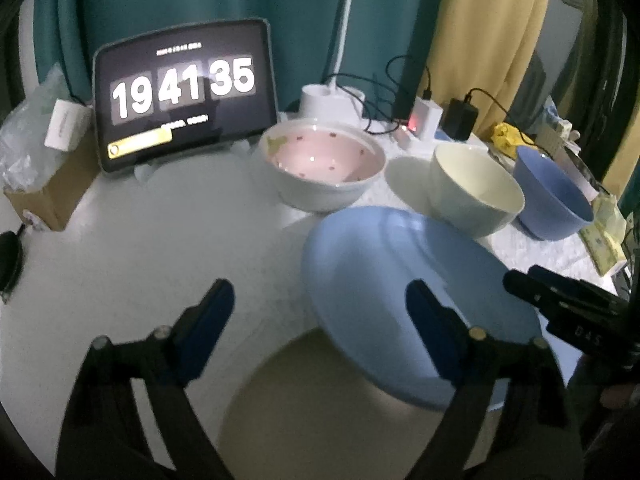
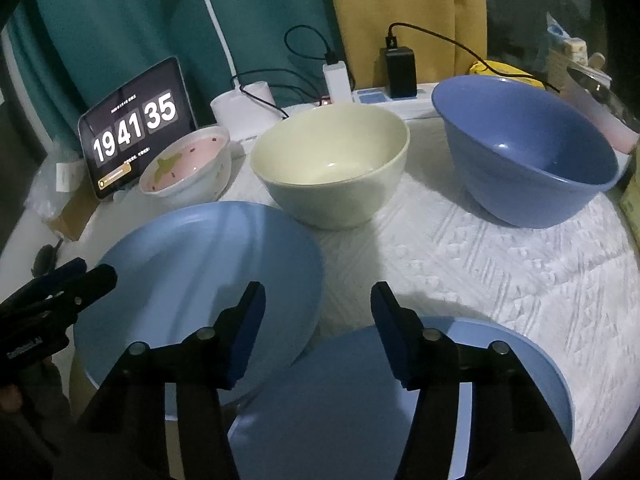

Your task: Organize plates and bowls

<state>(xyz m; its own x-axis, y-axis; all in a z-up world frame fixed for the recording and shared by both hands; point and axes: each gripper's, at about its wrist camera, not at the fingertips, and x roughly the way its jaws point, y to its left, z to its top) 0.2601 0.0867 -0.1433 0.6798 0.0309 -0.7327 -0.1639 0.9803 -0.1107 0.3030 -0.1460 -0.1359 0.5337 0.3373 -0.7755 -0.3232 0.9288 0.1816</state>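
A light blue plate point(image 1: 380, 276) point(image 2: 192, 264) lies on the white table, its near edge raised over a shadow. My left gripper point(image 1: 320, 312) is open and empty, its right finger over the plate's near-left part. My right gripper point(image 2: 318, 316) is open and empty, between this plate and a second blue plate point(image 2: 352, 408) lying under it. Behind stand a pink spotted bowl point(image 1: 324, 160) point(image 2: 188, 168), a cream bowl point(image 1: 476, 188) point(image 2: 332, 164) and a blue bowl point(image 1: 552, 196) point(image 2: 528, 152). The right gripper also shows in the left wrist view point(image 1: 560, 300), and the left gripper in the right wrist view point(image 2: 64, 284).
A tablet clock point(image 1: 184, 92) point(image 2: 132, 128) stands at the back left, next to a cardboard box point(image 1: 52, 196) with plastic bags. A white lamp base point(image 1: 328, 104), a power strip point(image 2: 396, 98) with chargers and cables line the back. Yellow packets point(image 1: 600, 236) lie at the right edge.
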